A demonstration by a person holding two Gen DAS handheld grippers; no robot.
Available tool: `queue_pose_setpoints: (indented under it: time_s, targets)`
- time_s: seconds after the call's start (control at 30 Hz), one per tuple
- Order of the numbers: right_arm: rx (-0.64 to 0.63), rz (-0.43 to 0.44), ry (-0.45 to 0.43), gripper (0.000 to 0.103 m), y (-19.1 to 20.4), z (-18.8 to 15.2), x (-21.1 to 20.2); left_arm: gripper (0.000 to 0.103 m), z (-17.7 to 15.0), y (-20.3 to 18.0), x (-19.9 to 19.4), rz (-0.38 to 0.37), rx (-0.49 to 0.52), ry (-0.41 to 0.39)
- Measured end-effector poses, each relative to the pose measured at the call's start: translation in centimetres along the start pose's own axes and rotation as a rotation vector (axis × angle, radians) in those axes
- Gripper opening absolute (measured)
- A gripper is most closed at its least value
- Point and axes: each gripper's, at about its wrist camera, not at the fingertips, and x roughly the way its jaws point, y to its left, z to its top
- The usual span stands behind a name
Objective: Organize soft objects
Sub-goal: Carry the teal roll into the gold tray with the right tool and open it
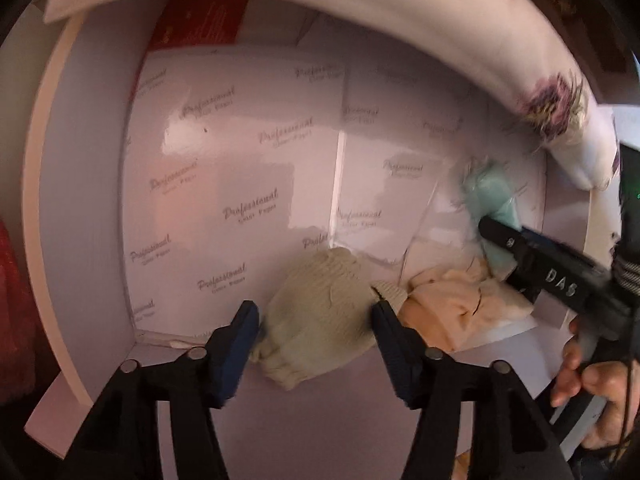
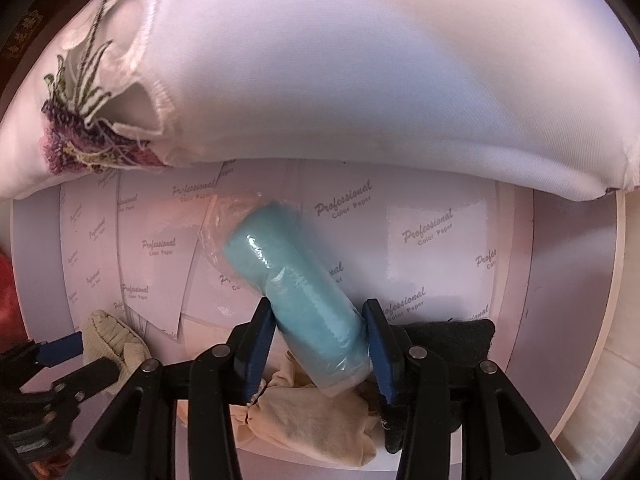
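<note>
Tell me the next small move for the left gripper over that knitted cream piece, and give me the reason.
Probably ease the left gripper a little lower and close on the cream knit piece. Its jaws stand open on either side of the piece without pressing it. The right gripper is already shut on the wrapped teal roll, so the knit piece looks like the next thing to lift.

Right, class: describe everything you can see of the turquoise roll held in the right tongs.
The turquoise roll is a cylinder of soft, fuzzy-looking cloth wrapped in clear, shiny plastic film that bunches loosely past its far end. It tilts, its far end leaning up and left in the right wrist view. The right tongs clamp it near its lower end, blue pads pressing both sides. It hangs over the cream cloth and the printed paper lining; whether it touches them is unclear.
</note>
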Motion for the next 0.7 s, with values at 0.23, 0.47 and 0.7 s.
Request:
queue_pose_setpoints:
  time_s: [0.23, 0.47, 0.7]
  targets:
    - [-0.075, 0.03, -0.003, 0.039, 1.8, -0.5, -0.9, 0.052, -0.8, 0.1, 0.3, 0.014, 0.06, -0.018]
    - [-0.086, 0.008, -0.009, 0.039, 2.7, -1.5, -2.1, 0.055, -0.8, -0.4, 0.8, 0.031, 0.08, -0.036]
    - [-0.141, 0.015, -0.088, 0.039, 4.2, -3.0, -5.9, 0.055, -0.6, -1.0, 0.0, 0.029, 0.067, -0.032]
